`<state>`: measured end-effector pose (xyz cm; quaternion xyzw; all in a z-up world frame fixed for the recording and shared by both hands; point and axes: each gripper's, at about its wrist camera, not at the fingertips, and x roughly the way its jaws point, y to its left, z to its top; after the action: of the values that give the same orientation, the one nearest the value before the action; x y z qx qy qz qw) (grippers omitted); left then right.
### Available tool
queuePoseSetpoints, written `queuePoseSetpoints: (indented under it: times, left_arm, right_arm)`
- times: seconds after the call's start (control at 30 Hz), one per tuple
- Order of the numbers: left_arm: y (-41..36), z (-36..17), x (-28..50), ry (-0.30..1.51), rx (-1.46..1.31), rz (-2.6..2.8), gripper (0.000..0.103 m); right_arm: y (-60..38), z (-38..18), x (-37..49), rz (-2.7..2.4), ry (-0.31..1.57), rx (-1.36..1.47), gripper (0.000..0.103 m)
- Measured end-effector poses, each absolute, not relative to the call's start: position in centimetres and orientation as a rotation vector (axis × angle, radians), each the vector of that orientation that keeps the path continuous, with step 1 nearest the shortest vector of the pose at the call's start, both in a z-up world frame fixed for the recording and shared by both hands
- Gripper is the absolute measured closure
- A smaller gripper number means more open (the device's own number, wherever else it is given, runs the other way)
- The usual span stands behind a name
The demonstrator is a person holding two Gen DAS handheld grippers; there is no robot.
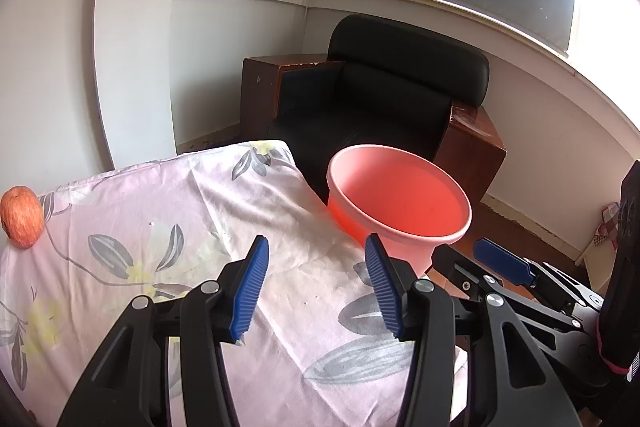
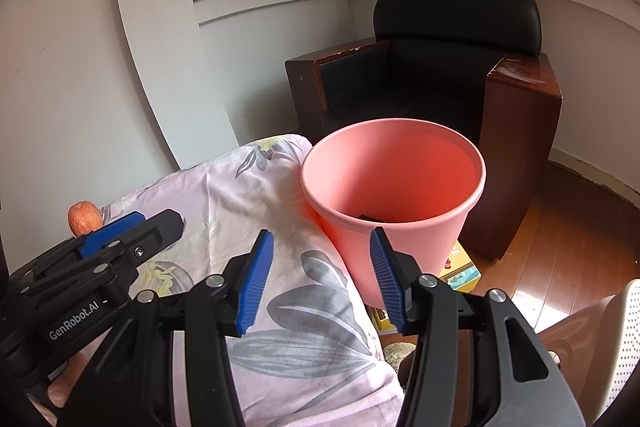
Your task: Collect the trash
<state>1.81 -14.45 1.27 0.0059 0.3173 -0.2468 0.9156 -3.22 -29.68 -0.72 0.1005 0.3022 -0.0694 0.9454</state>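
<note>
A pink plastic bin (image 1: 400,203) stands on the floor beside the table's right edge; in the right wrist view the bin (image 2: 394,179) shows a dark item at its bottom. The table has a pink floral cloth (image 1: 180,247). My left gripper (image 1: 316,283) is open and empty above the cloth. My right gripper (image 2: 320,277) is open and empty, at the table edge just before the bin. An apple (image 1: 22,217) sits at the table's far left and also shows in the right wrist view (image 2: 83,217).
A black armchair (image 1: 384,95) with wooden sides stands behind the bin. Wooden floor (image 2: 568,247) lies to the right. A coloured box (image 2: 460,273) lies on the floor by the bin. White walls and windows are behind.
</note>
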Motion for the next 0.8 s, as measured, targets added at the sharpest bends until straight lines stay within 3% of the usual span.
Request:
queuePoseSetpoints:
  times: [0.8]
  left_arm:
    - [-14.5, -0.1, 2.2, 0.684, 0.014, -0.503, 0.054]
  right_arm:
    - [-29.4, -1.7, -2.7, -0.127, 0.647, 0.210, 0.052]
